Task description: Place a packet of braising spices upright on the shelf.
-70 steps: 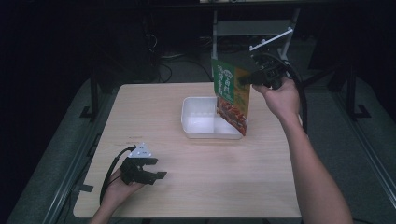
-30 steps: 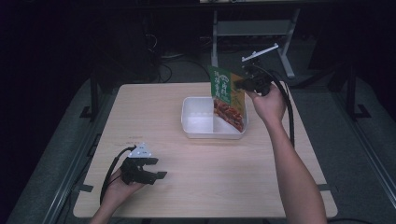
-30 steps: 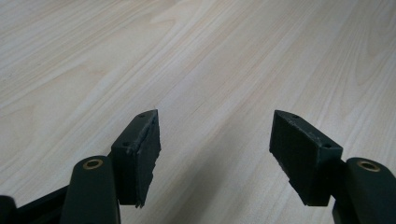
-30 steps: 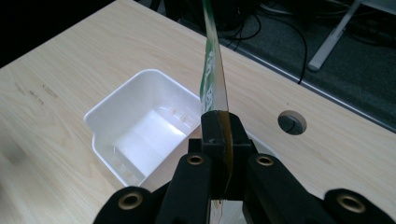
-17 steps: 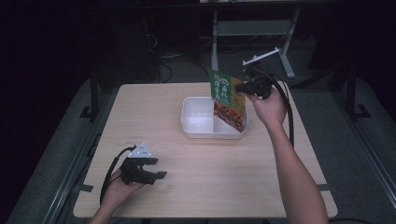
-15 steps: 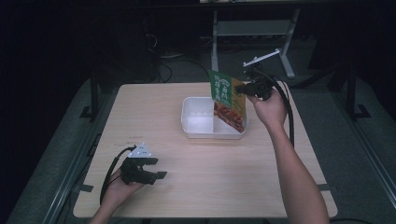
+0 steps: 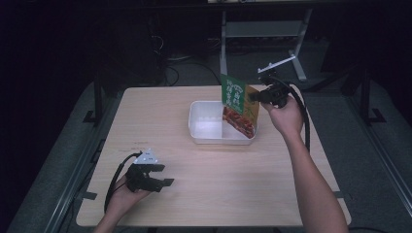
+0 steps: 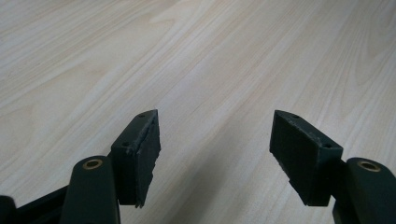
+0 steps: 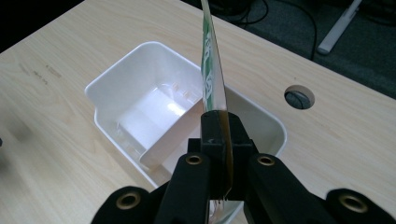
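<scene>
My right gripper (image 7: 258,96) is shut on the edge of a flat food packet (image 7: 239,106), green on top and orange-red below. The packet hangs upright over the right part of a white plastic bin (image 7: 204,130) at the table's far middle. In the right gripper view the packet (image 9: 211,70) shows edge-on between the pressed jaws of the right gripper (image 9: 218,135), above the bin (image 9: 116,79), which has a low divider inside. My left gripper (image 7: 163,175) rests near the front left of the table, open, with bare wood between its pads (image 8: 144,154).
The wooden table (image 7: 170,111) has a round cable hole (image 9: 299,97) beyond the bin. Dark floor, cables and a metal stand leg (image 7: 301,53) lie behind the table. A cable trails from each gripper.
The right gripper has carried the packet leftward and lower, from beside the bin's right edge to over the bin. The left gripper has stayed put.
</scene>
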Action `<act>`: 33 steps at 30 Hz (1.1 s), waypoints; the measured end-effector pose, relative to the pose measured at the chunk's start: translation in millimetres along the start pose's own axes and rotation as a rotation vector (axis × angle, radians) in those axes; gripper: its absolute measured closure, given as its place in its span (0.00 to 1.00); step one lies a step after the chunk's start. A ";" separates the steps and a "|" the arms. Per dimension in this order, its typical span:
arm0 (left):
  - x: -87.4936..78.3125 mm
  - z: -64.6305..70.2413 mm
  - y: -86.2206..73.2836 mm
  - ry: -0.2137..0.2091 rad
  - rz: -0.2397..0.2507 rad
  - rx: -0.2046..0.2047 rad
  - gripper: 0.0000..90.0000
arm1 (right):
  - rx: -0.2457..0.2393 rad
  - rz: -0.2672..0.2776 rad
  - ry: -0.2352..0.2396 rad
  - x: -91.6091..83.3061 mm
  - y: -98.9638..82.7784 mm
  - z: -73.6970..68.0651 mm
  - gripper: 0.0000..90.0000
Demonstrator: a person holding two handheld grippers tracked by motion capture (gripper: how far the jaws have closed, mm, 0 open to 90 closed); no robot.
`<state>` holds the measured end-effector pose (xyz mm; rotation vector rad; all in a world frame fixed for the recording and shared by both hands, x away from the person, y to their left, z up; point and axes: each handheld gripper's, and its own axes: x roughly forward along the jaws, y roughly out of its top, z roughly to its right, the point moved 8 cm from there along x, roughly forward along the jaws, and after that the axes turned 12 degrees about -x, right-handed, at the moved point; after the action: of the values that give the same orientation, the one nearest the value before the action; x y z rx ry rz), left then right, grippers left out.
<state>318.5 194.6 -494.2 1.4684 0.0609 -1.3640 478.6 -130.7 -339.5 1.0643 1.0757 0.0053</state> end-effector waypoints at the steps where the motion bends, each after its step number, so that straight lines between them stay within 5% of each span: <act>1: 0.1 0.0 0.0 0.000 0.000 0.000 0.37 | 0.000 -0.003 0.000 -0.3 -1.0 0.3 0.99; 21: 0.0 -0.3 -0.4 0.000 -0.004 0.002 0.37 | 0.033 -0.022 0.024 -4.1 -16.5 5.4 0.95; 33: -0.1 -0.1 -0.4 0.001 -0.005 0.000 0.37 | 0.065 -0.027 0.031 -6.8 -23.1 9.2 0.70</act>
<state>318.3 194.9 -494.4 1.4696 0.0647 -1.3673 470.8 -152.7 -350.3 1.1118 1.1248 -0.0349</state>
